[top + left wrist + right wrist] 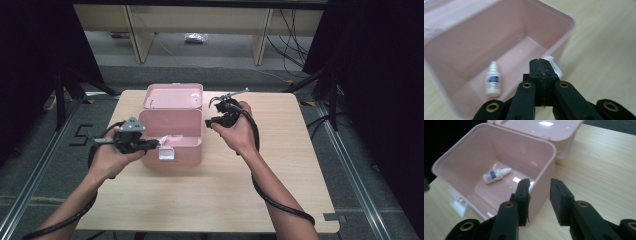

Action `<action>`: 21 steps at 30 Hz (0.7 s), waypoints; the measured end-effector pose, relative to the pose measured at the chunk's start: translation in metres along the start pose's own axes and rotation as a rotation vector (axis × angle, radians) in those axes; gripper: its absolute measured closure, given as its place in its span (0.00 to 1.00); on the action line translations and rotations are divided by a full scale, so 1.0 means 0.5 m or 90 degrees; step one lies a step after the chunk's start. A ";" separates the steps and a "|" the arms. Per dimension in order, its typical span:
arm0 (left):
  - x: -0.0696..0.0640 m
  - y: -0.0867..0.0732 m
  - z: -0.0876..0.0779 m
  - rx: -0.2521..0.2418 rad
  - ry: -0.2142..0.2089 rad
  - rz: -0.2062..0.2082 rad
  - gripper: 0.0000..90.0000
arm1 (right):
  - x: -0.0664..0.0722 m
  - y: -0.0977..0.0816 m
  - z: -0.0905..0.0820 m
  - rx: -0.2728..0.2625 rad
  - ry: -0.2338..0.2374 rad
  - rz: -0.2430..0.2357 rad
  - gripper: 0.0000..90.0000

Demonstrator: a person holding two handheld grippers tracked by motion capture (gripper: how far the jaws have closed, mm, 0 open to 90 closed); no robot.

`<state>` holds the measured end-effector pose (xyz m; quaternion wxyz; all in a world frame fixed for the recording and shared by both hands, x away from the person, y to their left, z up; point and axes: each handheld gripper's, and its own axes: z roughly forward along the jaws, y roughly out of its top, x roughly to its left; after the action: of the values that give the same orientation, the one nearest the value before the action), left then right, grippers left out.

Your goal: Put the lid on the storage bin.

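Pink box (pixel 172 135): rectangular, smooth glossy plastic with rounded corners, standing on the wooden table (pixel 210 200) near the middle of the far edge. Its hinged lid (pixel 173 96) is swung fully open and lies back toward the far edge, inner face up. A white latch tab (pixel 166 154) sits on the front wall, facing the near edge.

Inside, one small dropper bottle (pixel 496 175) lies on its side on the box floor. The bottle is white plastic, cylindrical, with a tapered nozzle cap and a dark blue label. In the left gripper view the bottle (pixel 493 80) lies close to one wall.

Left gripper (pixel 150 145): held in the person's left hand (pixel 107 157) at the box's left front corner, tips over the rim. In the left gripper view the black jaws of the left gripper (pixel 541 75) are pressed fully together with nothing between them, pointing into the box interior.

Right gripper (pixel 212 112): held in the person's right hand (pixel 239 132) just beside the box's right wall. In the right gripper view the right gripper (pixel 539 195) has its jaws parted by a moderate gap, holding nothing; the left pad overlaps the rim in view, and contact cannot be confirmed.

Table surface: light wood-grain laminate with rounded corners.
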<state>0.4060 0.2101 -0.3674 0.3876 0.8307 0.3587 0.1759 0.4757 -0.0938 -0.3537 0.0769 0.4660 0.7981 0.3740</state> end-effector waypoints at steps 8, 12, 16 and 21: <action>0.128 0.035 0.003 -0.040 0.111 -0.086 0.92 | 0.075 -0.018 0.014 0.022 0.041 -0.044 1.00; 0.175 0.042 0.035 -0.069 0.147 -0.129 0.74 | 0.107 -0.031 0.034 0.025 0.066 -0.101 1.00; 0.216 0.043 0.068 -0.078 0.155 -0.177 0.60 | 0.145 -0.046 0.051 0.042 0.087 -0.112 1.00; 0.263 0.047 0.109 -0.054 0.135 -0.214 0.54 | 0.186 -0.062 0.079 0.063 0.103 -0.147 1.00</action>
<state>0.5377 0.2677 -0.3822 0.4059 0.7190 0.5235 0.2102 0.4218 -0.0074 -0.3815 0.0322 0.3430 0.8673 0.3593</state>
